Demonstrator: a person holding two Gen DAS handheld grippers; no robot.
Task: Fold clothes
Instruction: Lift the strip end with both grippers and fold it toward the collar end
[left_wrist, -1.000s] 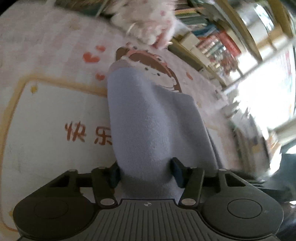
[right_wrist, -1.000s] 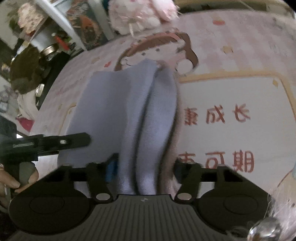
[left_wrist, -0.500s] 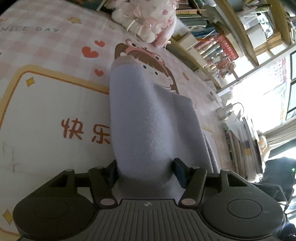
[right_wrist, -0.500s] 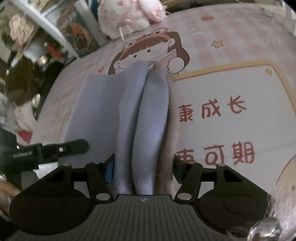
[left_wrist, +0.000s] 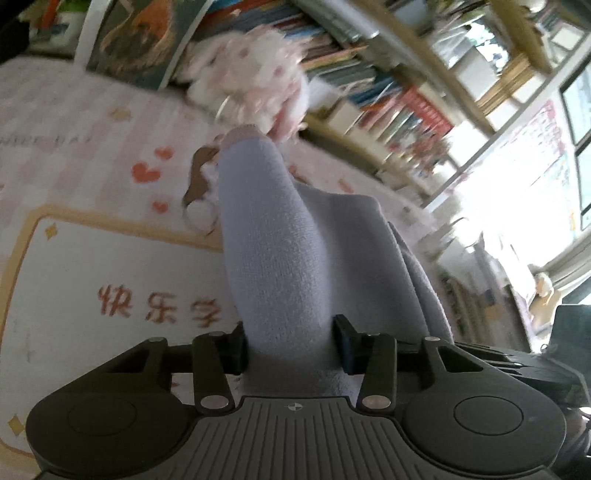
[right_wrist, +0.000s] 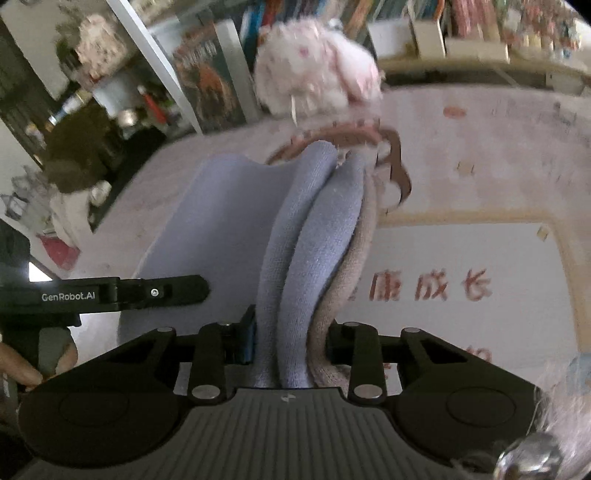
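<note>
- Fingers (left_wrist: 236, 347) of my left gripper (left_wrist: 290, 345) are closing on a bunched edge of the soft lavender-blue knitted garment (left_wrist: 273, 258), and the cloth fills the gap between the pads.
- From that grip the garment runs away from me as a long rounded roll, lifted at my end and drooping toward the pink checked cartoon-print mat (left_wrist: 92, 258) at its far end; its long axis points at the fluffy white-and-pink plush toy (left_wrist: 251, 77) by the bookshelf (left_wrist: 388, 85).
- Judging by the fuzzy knit and the way it sags, it is light, limp and not slippery. It will stretch rather than tear, so I would hold it at the doubled edge, not by a single layer.
- Between the two grips the cloth hangs as a slack sheet.
- On my right, the right gripper (right_wrist: 291, 349) is also closing, pinching two blue folds plus a beige-pink inner layer side by side.
- Those folds lead straight away from my right hand toward the same toy, roughly in line with the left roll, so the garment's length lies front to back and both held corners are on its near edge.
</note>
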